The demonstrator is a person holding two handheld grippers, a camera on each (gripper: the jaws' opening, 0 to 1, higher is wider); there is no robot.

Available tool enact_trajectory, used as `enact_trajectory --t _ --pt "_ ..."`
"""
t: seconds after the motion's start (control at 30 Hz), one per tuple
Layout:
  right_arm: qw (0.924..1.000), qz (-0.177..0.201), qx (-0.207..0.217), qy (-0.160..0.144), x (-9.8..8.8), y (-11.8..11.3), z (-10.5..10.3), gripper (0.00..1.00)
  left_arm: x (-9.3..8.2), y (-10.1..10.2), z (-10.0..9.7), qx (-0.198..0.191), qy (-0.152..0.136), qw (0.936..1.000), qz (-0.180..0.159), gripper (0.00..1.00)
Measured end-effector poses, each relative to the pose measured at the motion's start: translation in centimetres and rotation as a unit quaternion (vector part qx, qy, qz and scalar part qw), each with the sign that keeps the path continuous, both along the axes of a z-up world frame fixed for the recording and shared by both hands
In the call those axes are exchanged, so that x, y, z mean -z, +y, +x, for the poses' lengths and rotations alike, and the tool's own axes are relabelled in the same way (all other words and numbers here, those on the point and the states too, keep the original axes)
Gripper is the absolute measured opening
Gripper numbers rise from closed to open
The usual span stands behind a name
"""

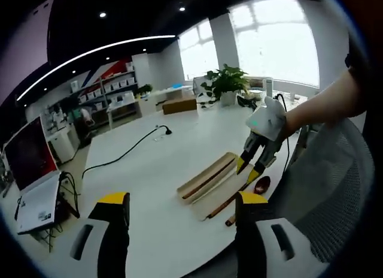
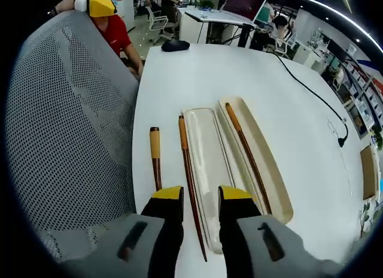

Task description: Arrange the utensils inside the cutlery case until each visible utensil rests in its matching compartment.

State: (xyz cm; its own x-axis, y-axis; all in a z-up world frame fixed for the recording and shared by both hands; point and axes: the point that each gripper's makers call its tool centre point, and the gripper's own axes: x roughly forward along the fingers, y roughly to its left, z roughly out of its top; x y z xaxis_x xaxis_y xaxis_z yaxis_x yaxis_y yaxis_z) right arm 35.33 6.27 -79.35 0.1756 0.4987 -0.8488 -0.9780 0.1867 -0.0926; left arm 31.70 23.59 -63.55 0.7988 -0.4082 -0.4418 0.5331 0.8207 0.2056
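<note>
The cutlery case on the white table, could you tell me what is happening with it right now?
A person holding two grippers is sorting utensils into the open cutlery case. One chopstick already lies in the far tray. A second chopstick and a spoon rest on the table beside the near tray. The right gripper hovers open above the loose chopstick and the near tray. The left gripper waits open, further back.

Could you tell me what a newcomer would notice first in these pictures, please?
Probably the open cutlery case on the white table, one chopstick lying in its right tray. Another chopstick and a spoon handle lie on the table beside it, with the right tool open just above.
</note>
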Motion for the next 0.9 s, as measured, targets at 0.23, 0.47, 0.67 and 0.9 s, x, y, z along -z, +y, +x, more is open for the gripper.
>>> enact_trajectory --t 0.23,0.47,0.67,0.9 --pt "0.9998 0.000 -0.016 -0.007 -0.1 0.6 -0.1 0.18 0.3 0.2 -0.2 -0.001 0.005 1.0000 0.004 0.73" --pt "0.9989 0.010 -0.032 -0.032 -1.1 2.1 0.0 0.18 0.4 0.5 -0.2 -0.004 0.007 1.0000 0.002 0.72" --pt "0.9994 0.011 -0.025 -0.022 -0.7 2.0 -0.1 0.18 0.4 0.4 -0.2 -0.001 0.006 1.0000 0.003 0.72" --pt "0.9993 -0.010 -0.034 0.011 0.9 1.7 -1.3 0.18 0.0 1.0 -0.1 -0.014 0.005 0.9993 -0.035 0.72"
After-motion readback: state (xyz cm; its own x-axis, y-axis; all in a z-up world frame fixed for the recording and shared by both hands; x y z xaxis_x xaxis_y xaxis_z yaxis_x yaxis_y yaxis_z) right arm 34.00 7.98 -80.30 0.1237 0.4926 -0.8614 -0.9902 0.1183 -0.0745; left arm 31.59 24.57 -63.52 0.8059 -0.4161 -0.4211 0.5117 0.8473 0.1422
